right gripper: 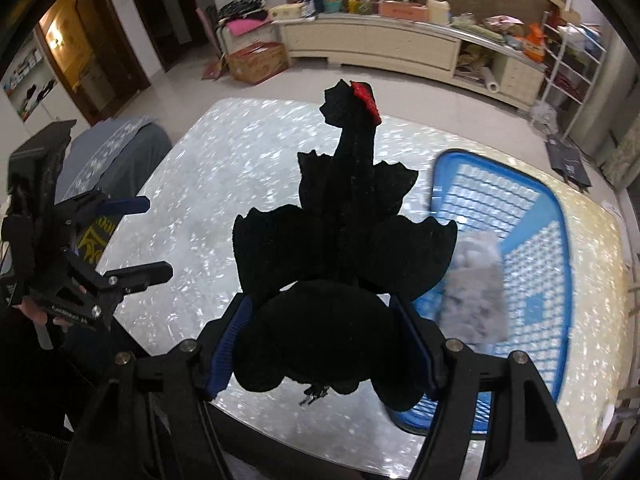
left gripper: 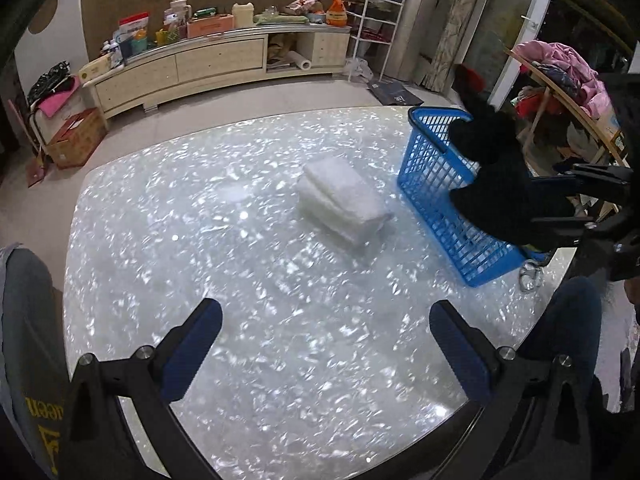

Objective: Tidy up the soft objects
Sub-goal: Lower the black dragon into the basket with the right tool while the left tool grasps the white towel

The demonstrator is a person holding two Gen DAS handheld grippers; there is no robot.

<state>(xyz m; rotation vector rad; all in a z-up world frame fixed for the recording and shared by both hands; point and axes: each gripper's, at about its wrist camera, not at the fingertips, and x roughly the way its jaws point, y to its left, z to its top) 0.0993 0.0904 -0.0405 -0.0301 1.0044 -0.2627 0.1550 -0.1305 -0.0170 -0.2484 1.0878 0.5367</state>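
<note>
Above the table, at seven o'clock in the right wrist view, I am carrying my left gripper with its fingers spread wide and nothing between them. At centre, my right gripper is pinching the rounded body of the black plush dragon, whose neck and red-marked head are pointing toward twelve o'clock. At three o'clock the blue basket is waiting, a grey soft item already lying inside. Judging the step, I am bringing the dragon over the basket; I should be clearing the near rim before releasing, since the wings are spreading wider than my pads and may be catching on it. In the left wrist view the folded white towel is lying at centre, just beside the basket at two o'clock, still unsorted. A small ring-like object is sitting by the basket's near corner; I cannot tell what it is.
</note>
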